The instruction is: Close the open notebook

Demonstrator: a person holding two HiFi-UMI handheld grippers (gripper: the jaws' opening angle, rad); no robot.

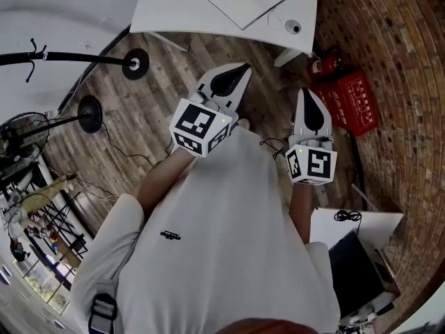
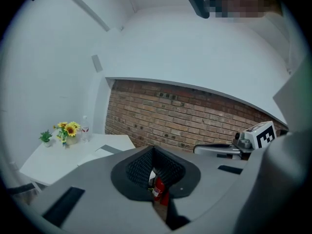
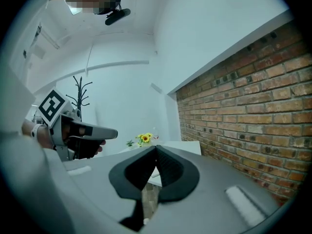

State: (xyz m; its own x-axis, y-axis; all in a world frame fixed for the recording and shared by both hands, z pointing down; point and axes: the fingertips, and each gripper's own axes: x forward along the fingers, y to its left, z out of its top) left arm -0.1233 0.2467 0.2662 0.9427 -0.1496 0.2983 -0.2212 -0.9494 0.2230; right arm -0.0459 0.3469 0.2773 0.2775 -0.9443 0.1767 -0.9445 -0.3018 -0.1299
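Two pairs of fingers, both clenched on nothing. The left gripper (image 1: 243,68) and the right gripper (image 1: 306,92) sit close to the person's chest, above the wooden floor (image 1: 160,96). The notebook (image 1: 245,0) lies ahead on the white table (image 1: 177,9), well apart from both. It is set askew to the table's near edge, and its far part is cut off at the picture's top. The left gripper points almost straight at it and looks the nearer. Bare floor lies between them. A fire extinguisher (image 1: 323,65) stands off the table's right corner, by the brick wall (image 1: 389,40).
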